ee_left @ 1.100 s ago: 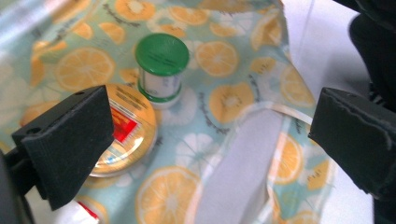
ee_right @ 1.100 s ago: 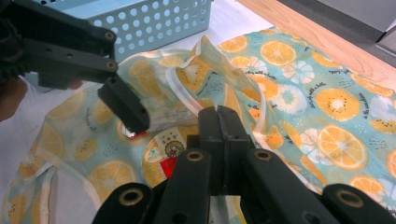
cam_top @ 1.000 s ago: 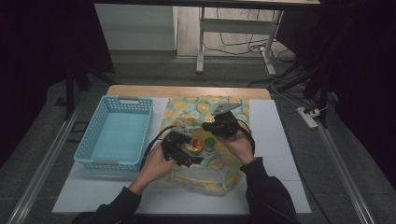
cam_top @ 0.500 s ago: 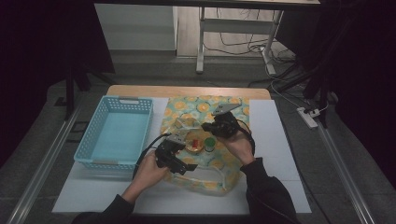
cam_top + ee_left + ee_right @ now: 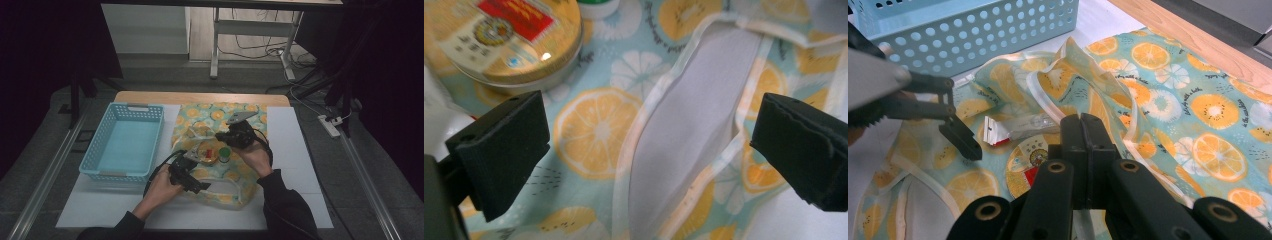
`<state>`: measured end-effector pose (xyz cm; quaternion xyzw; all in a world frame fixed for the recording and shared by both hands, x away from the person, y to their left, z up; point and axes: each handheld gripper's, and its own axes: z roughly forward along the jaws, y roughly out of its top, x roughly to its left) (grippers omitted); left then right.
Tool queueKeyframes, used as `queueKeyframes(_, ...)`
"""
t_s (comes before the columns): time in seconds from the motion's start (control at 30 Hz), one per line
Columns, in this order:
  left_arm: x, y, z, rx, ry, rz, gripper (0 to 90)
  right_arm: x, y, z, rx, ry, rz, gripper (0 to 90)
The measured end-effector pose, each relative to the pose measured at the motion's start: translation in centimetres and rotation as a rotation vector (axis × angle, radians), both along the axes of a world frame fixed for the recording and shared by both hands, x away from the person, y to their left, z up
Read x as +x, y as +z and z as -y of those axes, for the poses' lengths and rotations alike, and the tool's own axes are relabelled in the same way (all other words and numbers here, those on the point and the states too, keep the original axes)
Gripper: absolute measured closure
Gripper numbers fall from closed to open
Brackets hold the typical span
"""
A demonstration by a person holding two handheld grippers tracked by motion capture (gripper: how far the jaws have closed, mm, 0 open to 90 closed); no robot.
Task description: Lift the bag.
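A white table (image 5: 300,165) fills the middle of the high view. A blue basket (image 5: 125,142) sits at its left. A cloth bag (image 5: 220,120) with orange slices lies in the middle. The left gripper (image 5: 192,186) hangs low over the bag's near edge, jaws wide open and holding nothing. The right gripper (image 5: 223,136) is above it, jaws shut tight with nothing between them. A round tin (image 5: 206,152) and a small green-capped bottle (image 5: 225,153) sit on the bag.

Dim room w/ grey floor (image 5: 60,105), white metal frame (image 5: 216,40), floor cables (image 5: 255,47), power strip (image 5: 330,126)
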<state>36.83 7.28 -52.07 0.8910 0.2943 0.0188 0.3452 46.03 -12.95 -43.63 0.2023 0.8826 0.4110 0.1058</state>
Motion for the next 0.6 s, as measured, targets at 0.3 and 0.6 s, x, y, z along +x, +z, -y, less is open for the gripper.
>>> queueKeyframes(0.3, 0.1, -1.6, 1.0, 0.083, -0.003, 0.042, 2.0, 0.1, -0.1, 0.0, -0.003, -0.003, -0.004, 90.0)
queueKeyframes(0.6, 0.4, -1.5, 1.1, 0.133, -0.029, 0.067, 3.5, 0.2, -0.2, 0.1, -0.004, -0.006, -0.007, 90.0)
